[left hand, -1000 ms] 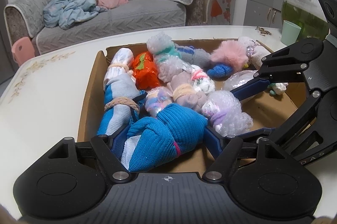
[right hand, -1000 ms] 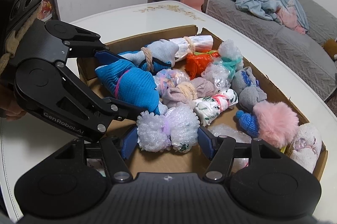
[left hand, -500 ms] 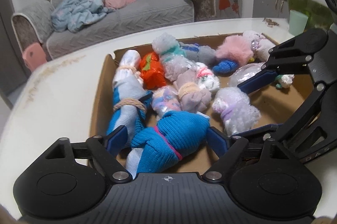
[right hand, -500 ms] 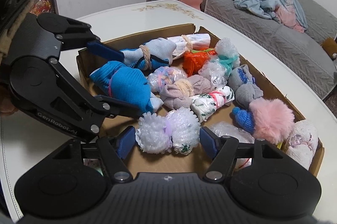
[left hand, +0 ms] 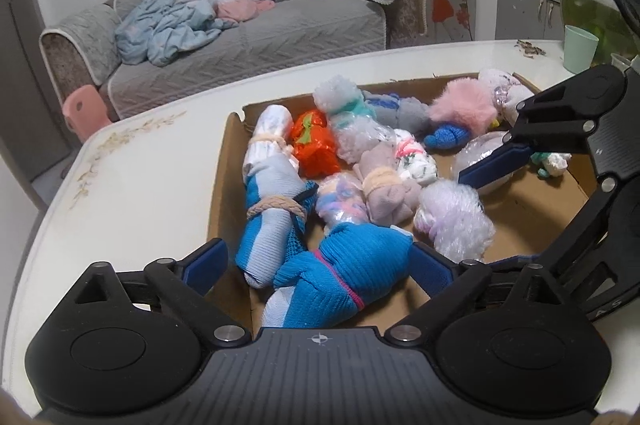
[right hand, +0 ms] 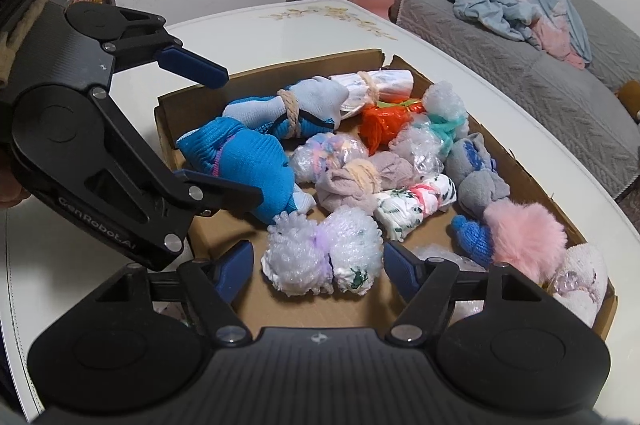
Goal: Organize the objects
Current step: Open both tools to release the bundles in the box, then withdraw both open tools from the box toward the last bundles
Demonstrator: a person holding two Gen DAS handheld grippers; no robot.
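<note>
A shallow cardboard tray (left hand: pixel 218 193) (right hand: pixel 520 165) on the white table holds several tied bundles of socks and bubble wrap. A bright blue sock bundle (left hand: pixel 344 281) (right hand: pixel 244 161) lies at the tray's near left corner, between the fingers of my left gripper (left hand: pixel 318 263) (right hand: pixel 240 139). Its jaws are opening, and the left pad stands clear of the bundle. A lilac bubble-wrap bundle (right hand: pixel 320 257) (left hand: pixel 452 221) rests on the tray floor between the fingers of my right gripper (right hand: pixel 318 265) (left hand: pixel 496 213). Those jaws are opening too, with a thin gap on each side.
Other bundles fill the tray: an orange one (left hand: pixel 314 141), a pink fluffy one (right hand: pixel 524 233), and a blue-grey sock tied with cord (left hand: pixel 272 213). A green cup (left hand: pixel 580 47) and a glass tank (left hand: pixel 592 1) stand at the table's far right. A grey sofa (left hand: pixel 248 37) is behind.
Both grippers have spread wider. The left pads have let go of the blue bundle and the right pads have let go of the lilac bundle; both bundles now lie in the tray.
</note>
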